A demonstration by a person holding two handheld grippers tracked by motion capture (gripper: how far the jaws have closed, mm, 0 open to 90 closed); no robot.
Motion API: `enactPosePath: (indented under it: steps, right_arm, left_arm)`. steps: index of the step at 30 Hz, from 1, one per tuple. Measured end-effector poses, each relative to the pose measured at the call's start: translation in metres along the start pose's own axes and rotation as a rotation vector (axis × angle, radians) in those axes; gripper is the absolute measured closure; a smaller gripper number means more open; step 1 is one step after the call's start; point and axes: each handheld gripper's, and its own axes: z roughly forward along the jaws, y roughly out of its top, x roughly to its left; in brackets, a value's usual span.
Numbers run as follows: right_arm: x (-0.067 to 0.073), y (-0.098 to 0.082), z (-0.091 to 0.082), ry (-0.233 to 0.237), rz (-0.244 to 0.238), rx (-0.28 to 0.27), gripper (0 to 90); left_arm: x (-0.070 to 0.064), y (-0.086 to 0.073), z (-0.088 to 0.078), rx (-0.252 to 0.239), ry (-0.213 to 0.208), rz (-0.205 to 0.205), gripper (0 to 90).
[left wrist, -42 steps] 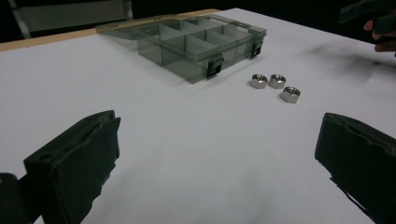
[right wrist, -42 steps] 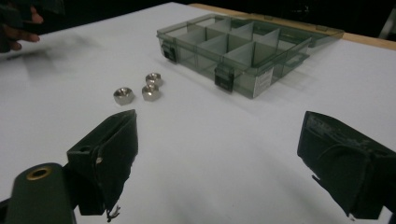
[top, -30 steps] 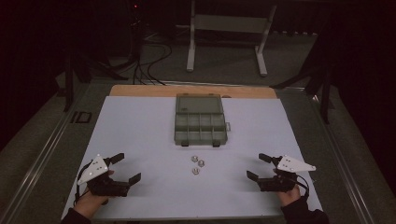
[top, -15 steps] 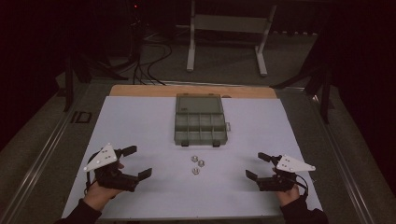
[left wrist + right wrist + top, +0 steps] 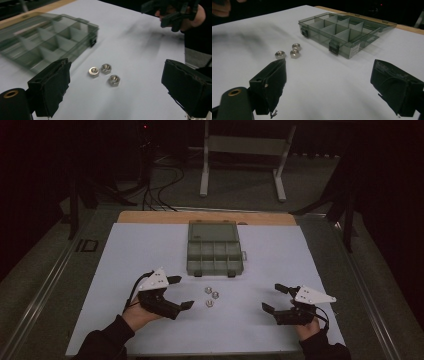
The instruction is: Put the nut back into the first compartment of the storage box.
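Three small silver steel hex nuts [image 5: 211, 296] lie in a tight cluster on the white surface [image 5: 150, 245], close together and near the middle of its front half. In the left gripper view, two of them [image 5: 100, 70] sit side by side, perhaps touching, with the third [image 5: 114, 80] just beside and nearer the camera. Just behind the nuts stands a translucent grey-green plastic organiser box [image 5: 214, 249], its lid folded open and lying flat behind it, its divided compartments empty as far as can be seen.

To the nuts' left, the left tongs [image 5: 181, 292], held in a person's hand, hang near the cluster with their tips pointing toward it. Their black padded jaws stand wide apart and have just been closing a little; nothing is between them, and the nuts lie ahead in the gap, as yet untouched. To the nuts' right and well apart from them, the right tongs [image 5: 274, 297] rest low near the surface's front edge, jaws wide open and empty.

This looks like the approach step of picking up a nut, most likely to drop it into a compartment of the box. The next move would call for lowering the left tongs so the jaws straddle a single nut, probably the nearest one, without nudging its neighbours, then closing firmly, since a small smooth nut can easily slip or skid.
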Motion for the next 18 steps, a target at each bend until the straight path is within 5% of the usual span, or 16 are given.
enactPosePath:
  steps: [8,18]
  right_arm:
    - [0.0,0.0,-0.001,0.007,0.002,-0.003,13.5]
    - [0.0,0.0,0.001,0.018,0.001,0.007,13.8]
  left_arm:
    - [-0.01,0.011,0.031,0.074,-0.101,0.048,14.3]
    - [-0.016,0.005,0.06,0.138,-0.142,0.095,23.6]
